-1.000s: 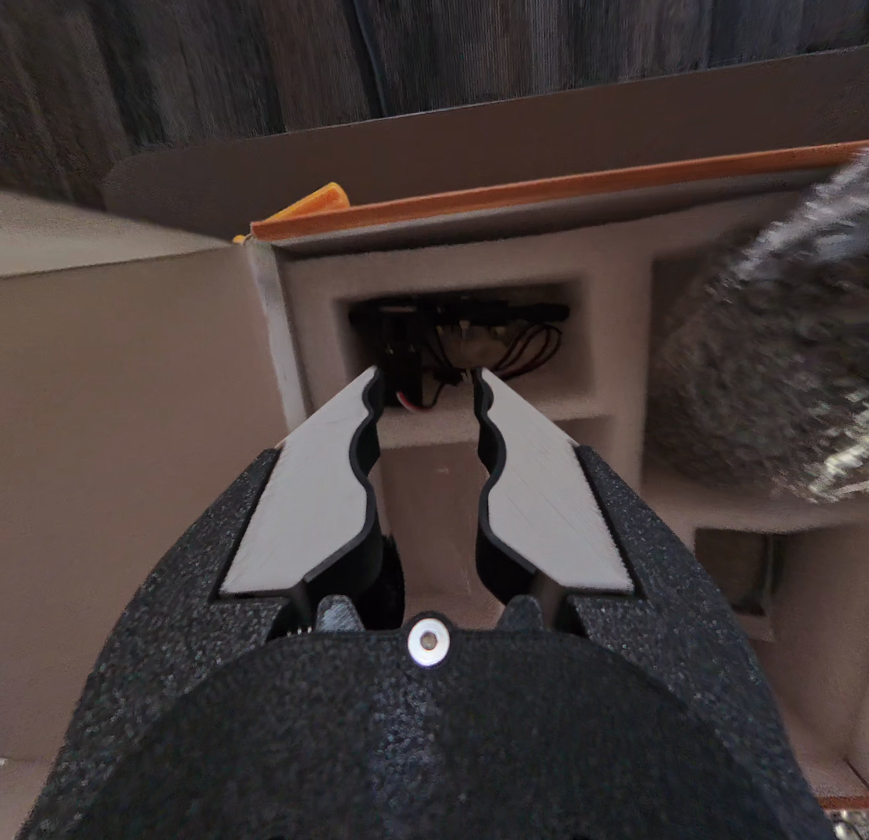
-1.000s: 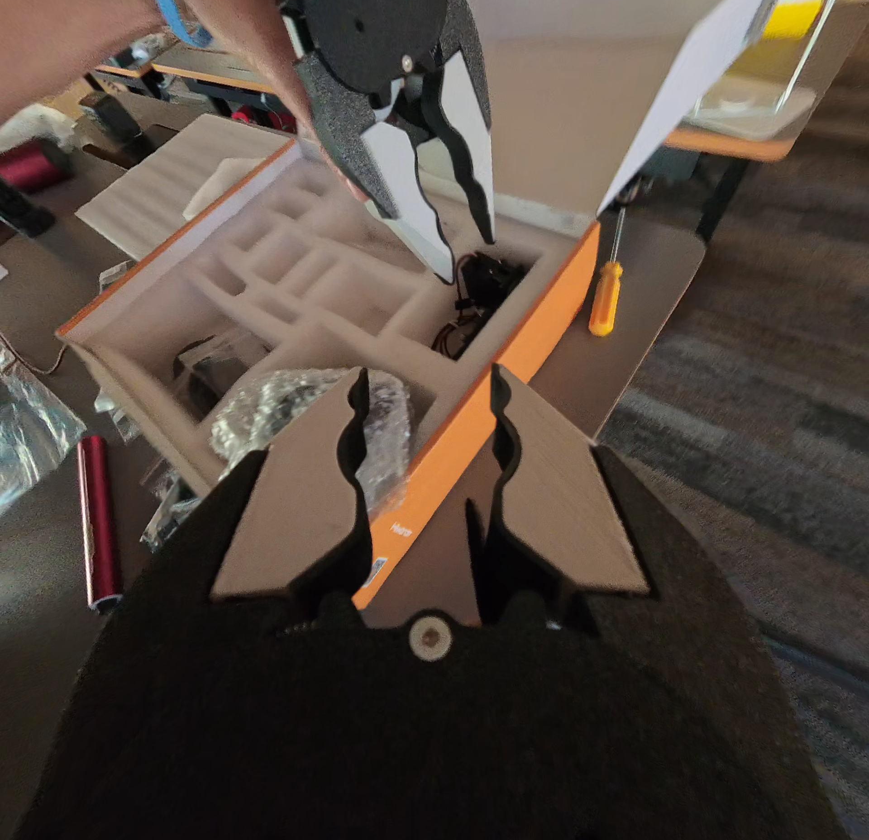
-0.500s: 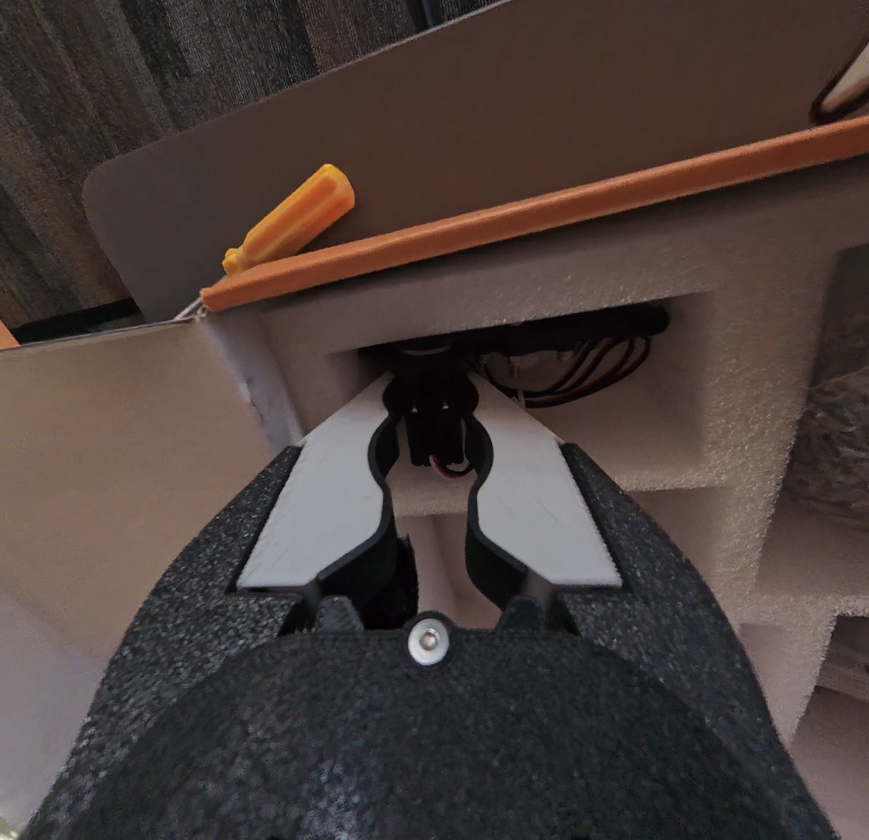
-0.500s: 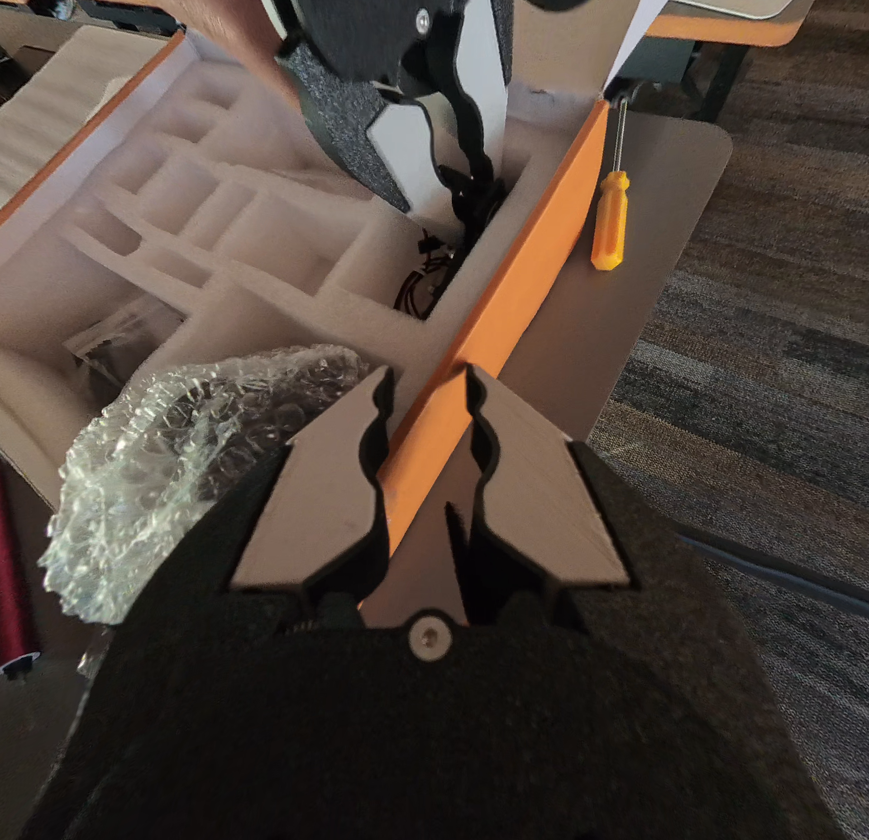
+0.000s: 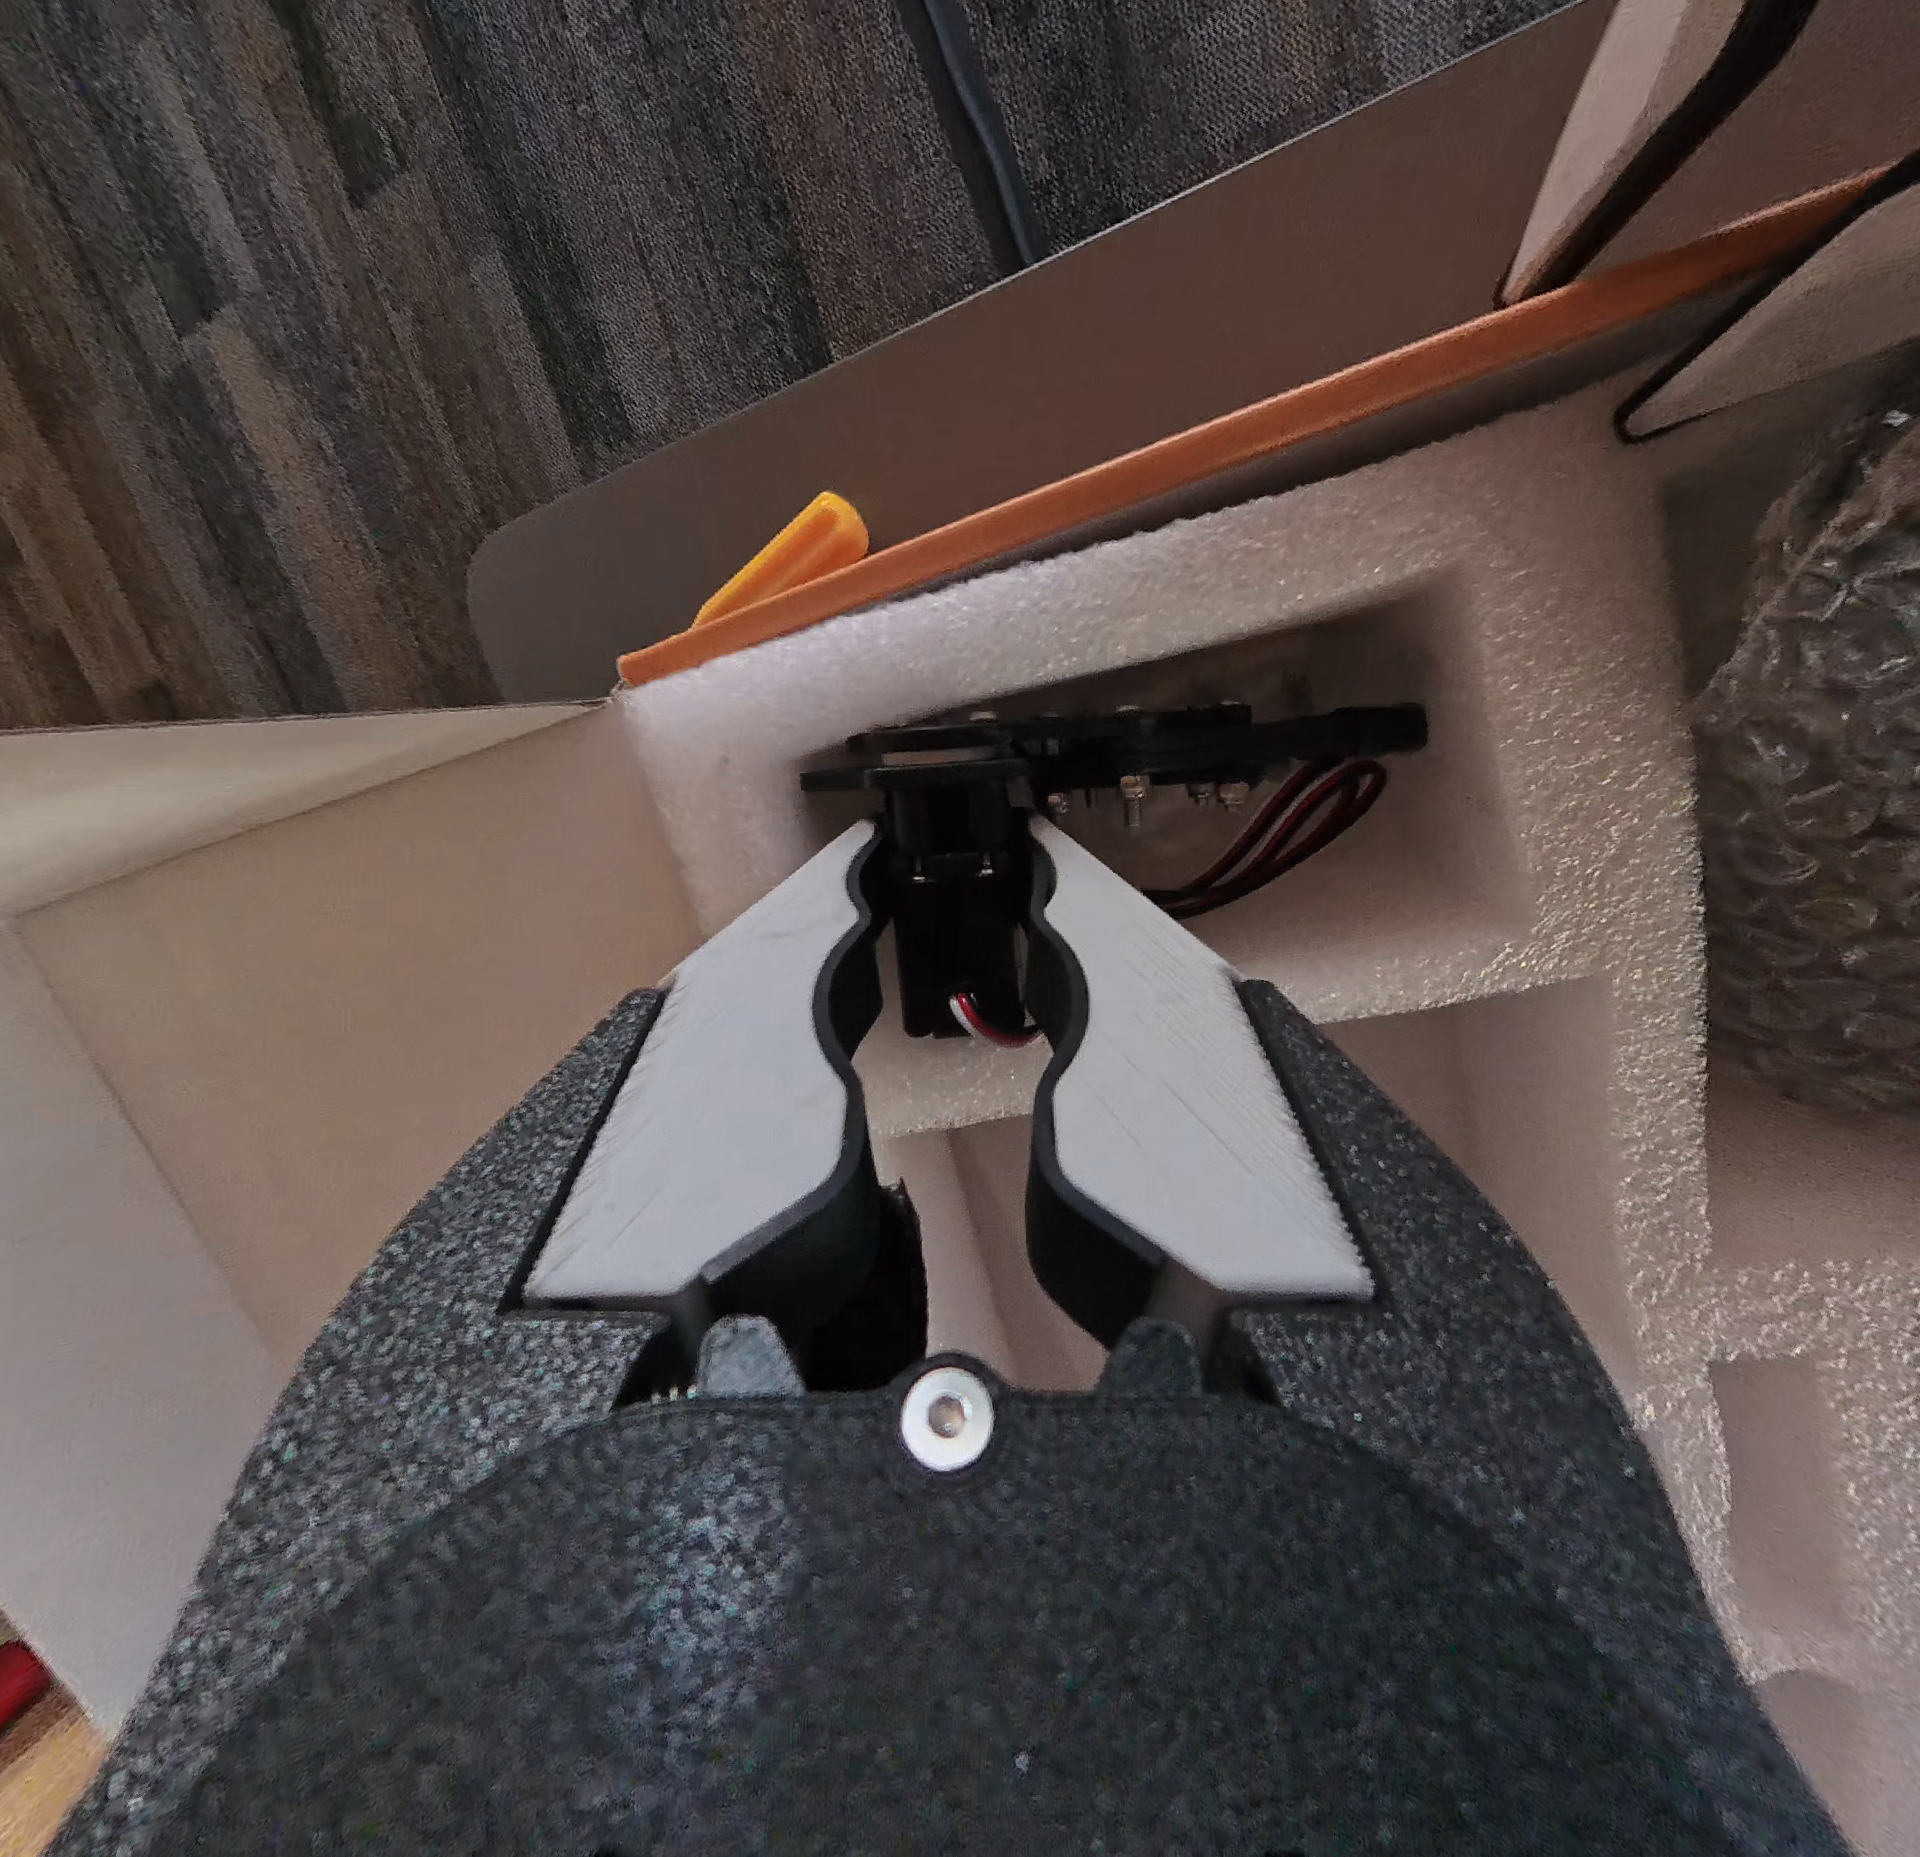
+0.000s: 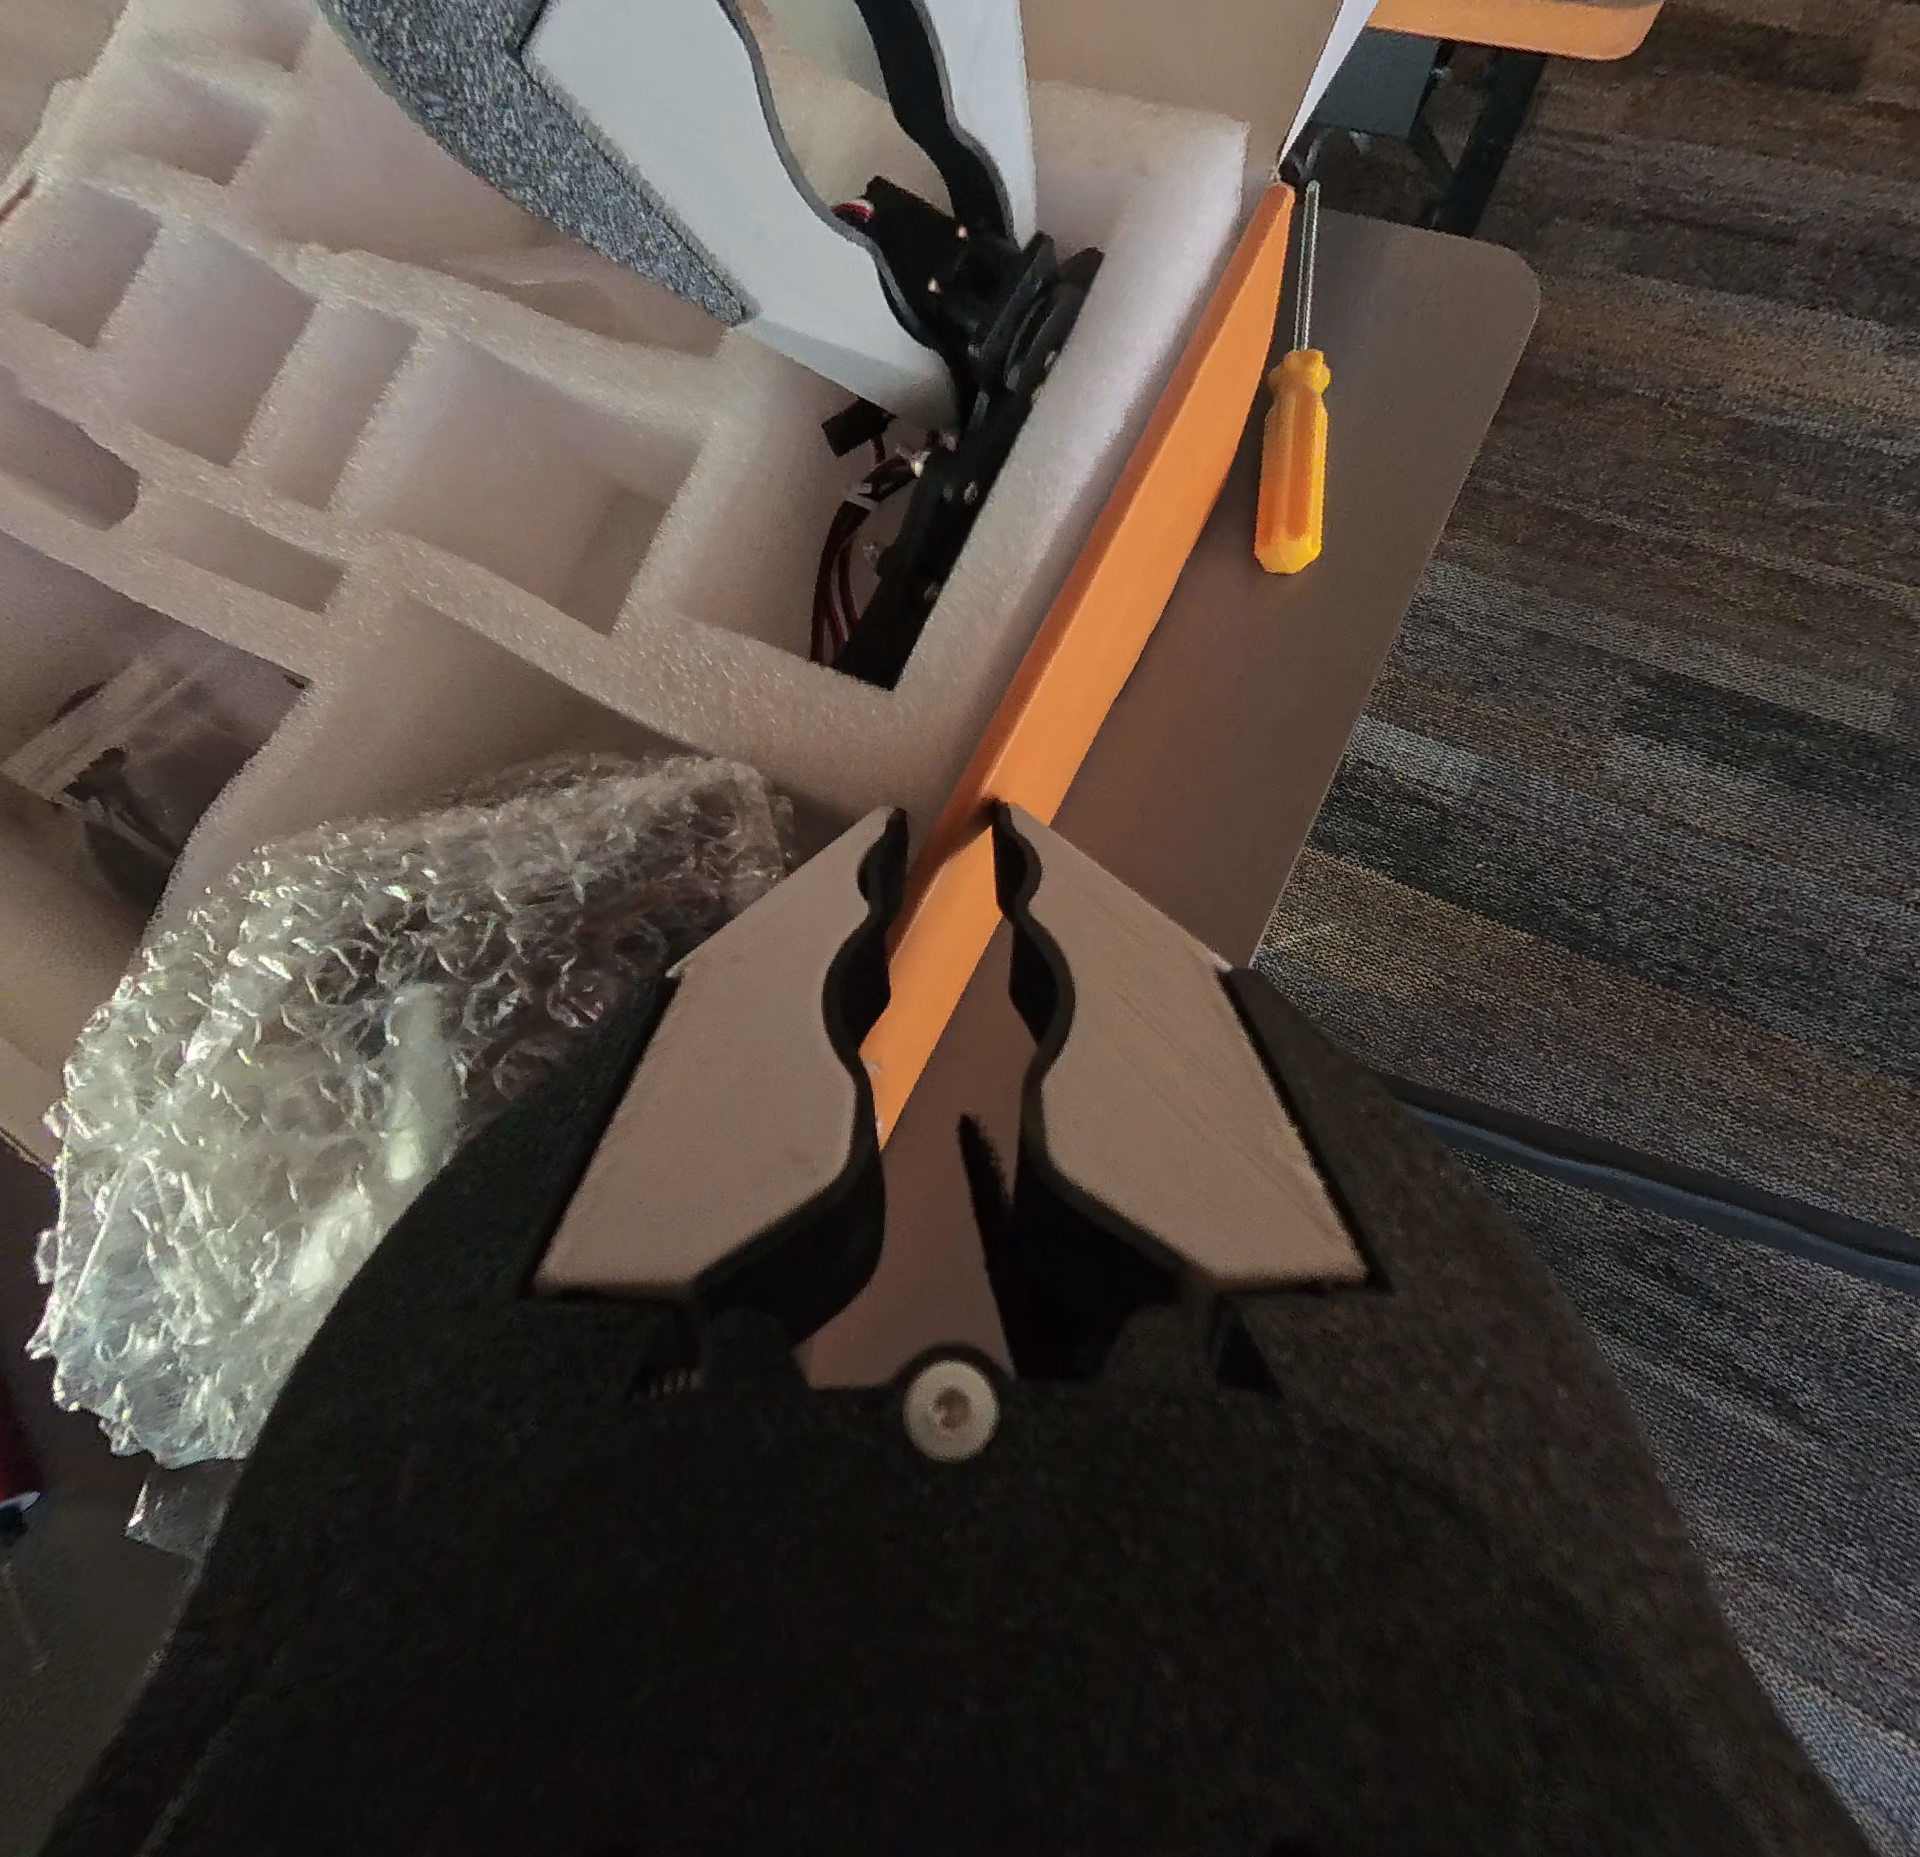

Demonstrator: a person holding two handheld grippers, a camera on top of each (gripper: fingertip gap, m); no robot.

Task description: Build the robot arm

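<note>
The left gripper (image 5: pixel 954 851) is clamped on a black motor part (image 5: pixel 951 914) with red and white wires, down in the foam insert's (image 5: pixel 1507 872) pocket. The right gripper (image 6: pixel 948 820) pinches the box's orange wall (image 6: pixel 1122 602), narrow gap. Bubble wrap (image 6: pixel 343 1059) sits at its 9 o'clock (crumpled), and a yellow screwdriver (image 6: pixel 1291 457) at 1 o'clock on the table.

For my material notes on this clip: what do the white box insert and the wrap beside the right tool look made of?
The white insert looks like soft packing foam: matte, grainy, fine-celled surface with cut-out pockets. The wrap beside the right tool looks like clear plastic bubble wrap: glossy, crinkled, covered in small bubbles. What it encloses cannot be seen.
</note>
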